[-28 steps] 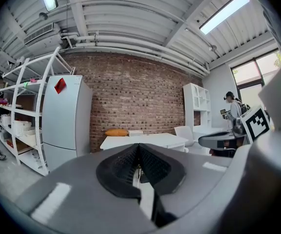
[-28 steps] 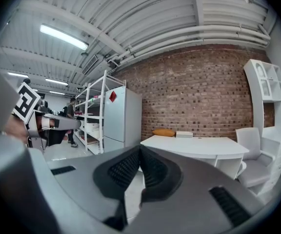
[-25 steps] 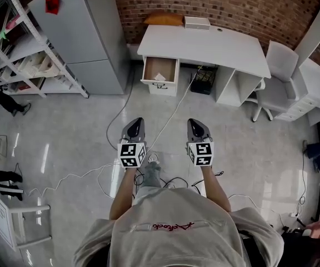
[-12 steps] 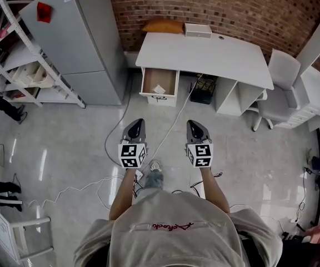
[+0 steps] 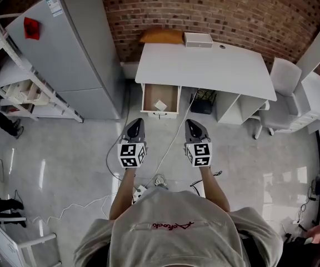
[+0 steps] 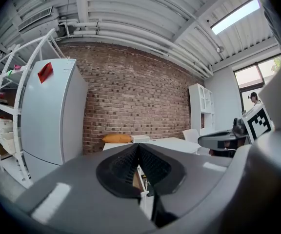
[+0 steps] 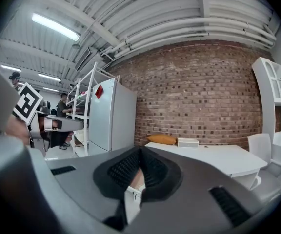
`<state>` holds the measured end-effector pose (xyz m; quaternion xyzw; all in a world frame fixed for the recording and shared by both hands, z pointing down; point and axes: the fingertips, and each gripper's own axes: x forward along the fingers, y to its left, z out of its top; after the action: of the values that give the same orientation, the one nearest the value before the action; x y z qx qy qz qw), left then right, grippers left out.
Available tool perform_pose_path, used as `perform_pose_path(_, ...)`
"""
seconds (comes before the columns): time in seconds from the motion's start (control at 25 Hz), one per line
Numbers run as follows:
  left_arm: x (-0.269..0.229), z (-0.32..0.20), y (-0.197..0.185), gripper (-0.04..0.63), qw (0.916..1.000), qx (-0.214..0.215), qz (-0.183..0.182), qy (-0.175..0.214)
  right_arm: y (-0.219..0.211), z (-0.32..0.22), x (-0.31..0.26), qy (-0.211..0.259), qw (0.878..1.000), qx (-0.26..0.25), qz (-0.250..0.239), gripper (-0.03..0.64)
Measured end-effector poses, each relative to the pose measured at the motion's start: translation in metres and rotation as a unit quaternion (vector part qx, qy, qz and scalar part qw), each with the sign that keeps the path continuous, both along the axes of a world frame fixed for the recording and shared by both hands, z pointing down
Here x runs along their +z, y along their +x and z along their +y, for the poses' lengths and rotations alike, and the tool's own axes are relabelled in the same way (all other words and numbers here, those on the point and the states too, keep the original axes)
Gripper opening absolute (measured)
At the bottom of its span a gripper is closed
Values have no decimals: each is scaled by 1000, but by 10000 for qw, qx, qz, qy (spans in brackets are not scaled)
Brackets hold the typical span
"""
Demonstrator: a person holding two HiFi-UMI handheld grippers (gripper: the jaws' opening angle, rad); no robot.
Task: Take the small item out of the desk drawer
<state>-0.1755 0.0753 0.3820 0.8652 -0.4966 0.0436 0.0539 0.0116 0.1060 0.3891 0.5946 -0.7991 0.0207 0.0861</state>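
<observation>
Desk drawer (image 5: 151,95) stands open, holding one small white item (image 5: 160,105); left gripper (image 5: 135,121) and right gripper (image 5: 191,122) both closed, empty.

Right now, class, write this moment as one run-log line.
left gripper: shut, empty | right gripper: shut, empty | drawer: open | small item: inside drawer, untouched

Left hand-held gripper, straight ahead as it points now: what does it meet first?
The left hand-held gripper would probably meet the open drawer of the white desk first; nothing stands between, though depth is unclear.
</observation>
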Motion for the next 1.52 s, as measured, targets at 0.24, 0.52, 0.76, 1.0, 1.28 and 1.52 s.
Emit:
perform_pose_path(0.24,-3,-69,-9,8,9998,164,28,68,-12,-63,-4,88,9999,129,26,12)
perform_pose_path(0.52,1,-123,-7,8,9992,385,22,65,-12,-109,1,65,9994,333,57,12)
perform_pose_path(0.76,15,-139,5,8,9985,543,5,-40,1,-121,15,-59,9987,506,65,12)
perform_pose_path(1.0,31,-152,16,8,9976,656,0,-233,9,-128,27,-245,9981,556,102,12)
perform_pose_path(1.28,47,-175,37,8,9970,641,-55,-421,27,-151,41,-417,9980,470,93,12)
perform_pose_path(1.52,62,-204,58,8,9970,495,-135,-581,44,-192,53,-528,9983,241,46,12)
